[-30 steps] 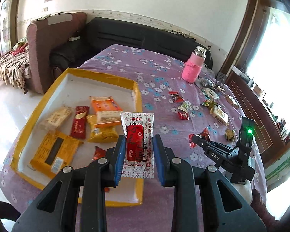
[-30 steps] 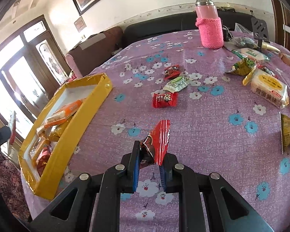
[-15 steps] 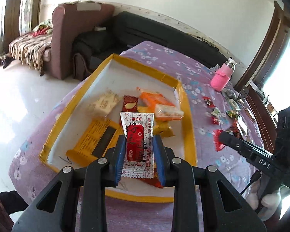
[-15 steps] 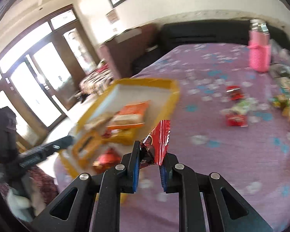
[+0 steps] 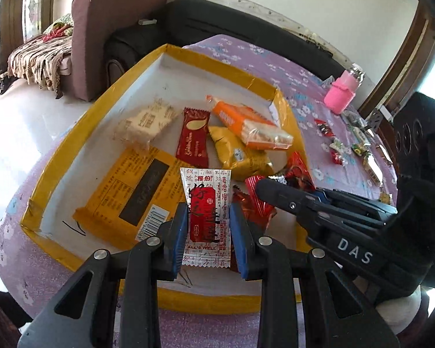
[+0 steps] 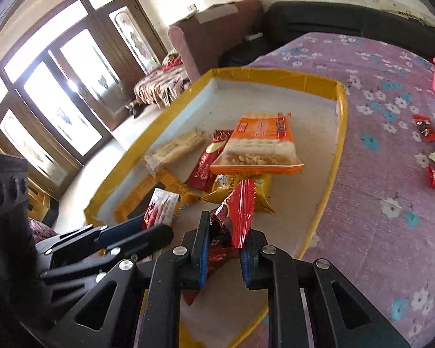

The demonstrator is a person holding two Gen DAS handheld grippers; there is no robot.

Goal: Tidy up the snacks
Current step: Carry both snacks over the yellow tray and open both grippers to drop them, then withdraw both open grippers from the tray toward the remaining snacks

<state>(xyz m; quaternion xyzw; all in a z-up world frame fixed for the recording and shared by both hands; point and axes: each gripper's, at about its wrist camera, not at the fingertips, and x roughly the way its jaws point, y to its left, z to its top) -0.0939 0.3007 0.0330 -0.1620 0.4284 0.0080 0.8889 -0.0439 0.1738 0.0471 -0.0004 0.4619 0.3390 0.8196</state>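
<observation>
1. A white-and-red sachet [image 5: 207,203] is standing upright between the blue pads of the left gripper [image 5: 208,233], whose jaws are clamping it by its long edges – it is hanging over the near part of the yellow-rimmed tray [image 5: 69,133].
2. A shiny red wrapper [image 6: 238,213] is sitting pinched in the right gripper [image 6: 224,253], the jaws closing narrowly on its crumpled lower end, also above the tray's near end [image 6: 330,179].
3. In the left wrist view the right gripper [image 5: 319,206] is reaching in from the right, just beside the sachet.
4. Lying in the tray are an orange biscuit pack [image 5: 250,126], a dark red bar [image 5: 193,140], a pale cracker pack [image 5: 145,123], a gold pouch [image 5: 237,153] and a flat yellow packet [image 5: 130,191].
5. Farther right, on the purple flowered cloth [image 6: 391,92], small candies [image 6: 426,126] are lying scattered – well apart from the tray – and a pink bottle [image 5: 341,95] is standing at the far end.
</observation>
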